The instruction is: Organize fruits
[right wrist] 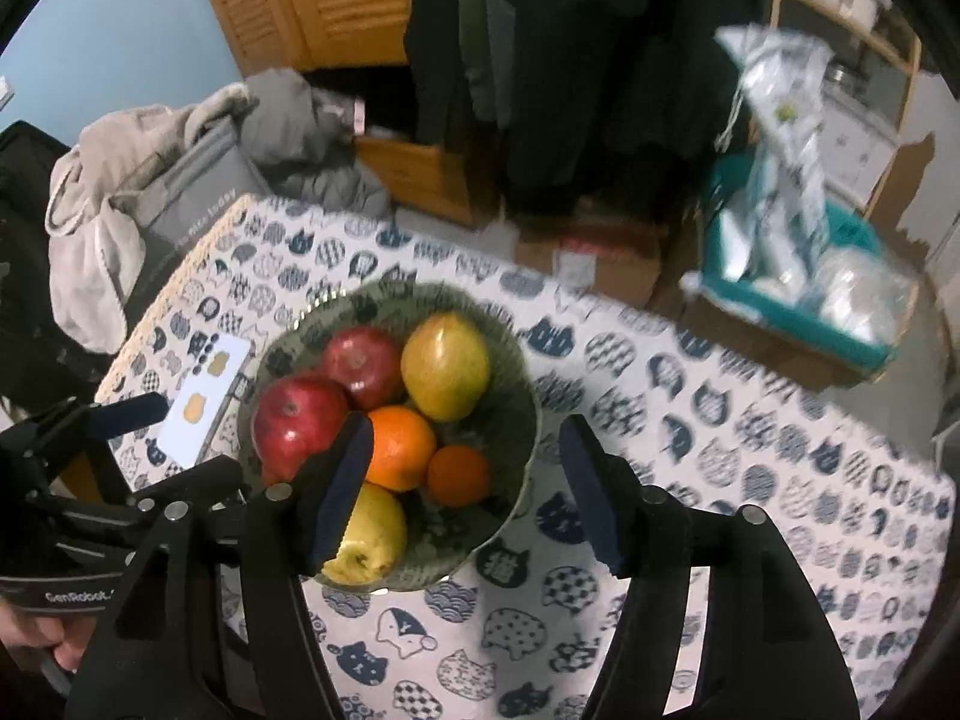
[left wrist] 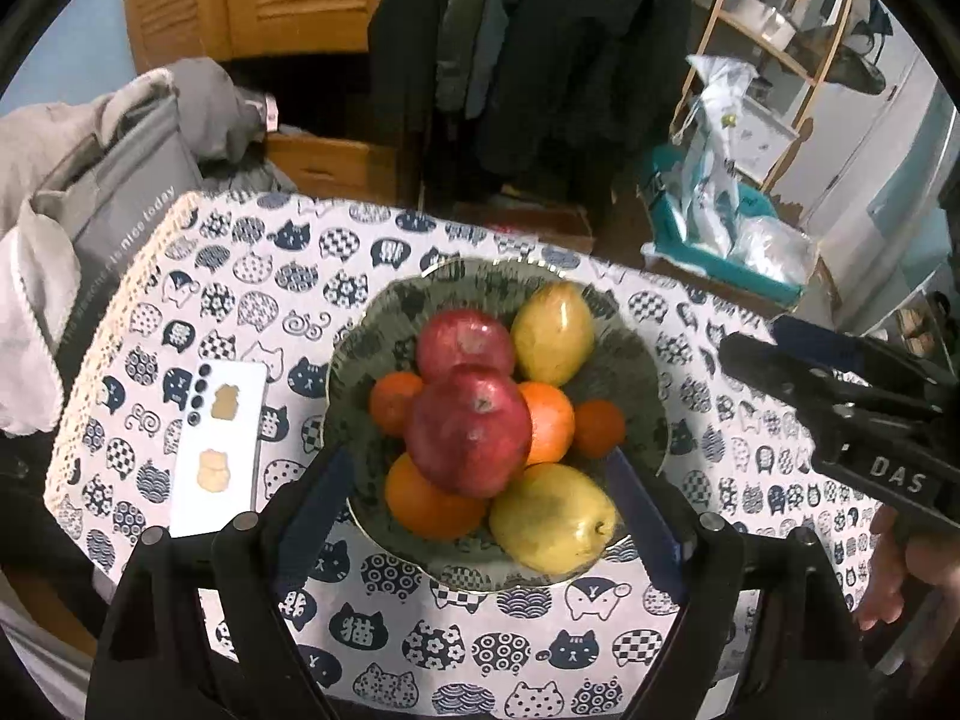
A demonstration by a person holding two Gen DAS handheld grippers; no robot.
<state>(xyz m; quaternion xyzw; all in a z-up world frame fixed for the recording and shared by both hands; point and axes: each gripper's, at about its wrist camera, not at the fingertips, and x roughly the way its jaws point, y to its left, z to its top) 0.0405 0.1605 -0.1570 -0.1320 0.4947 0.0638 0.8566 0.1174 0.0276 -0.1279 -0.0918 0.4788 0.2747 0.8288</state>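
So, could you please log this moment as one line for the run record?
fruit: all piled in bowl | left gripper: open, empty, above bowl | right gripper: open, empty, above bowl | phone: beside bowl

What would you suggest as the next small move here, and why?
Probably draw both grippers back. All fruit visible already sits in the bowl, with the top red apple resting on the pile, and the left gripper and right gripper are open and hold nothing.

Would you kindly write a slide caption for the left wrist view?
Open left claw hovering above a bowl piled with apples, oranges and yellow fruit on a cat-print tablecloth.
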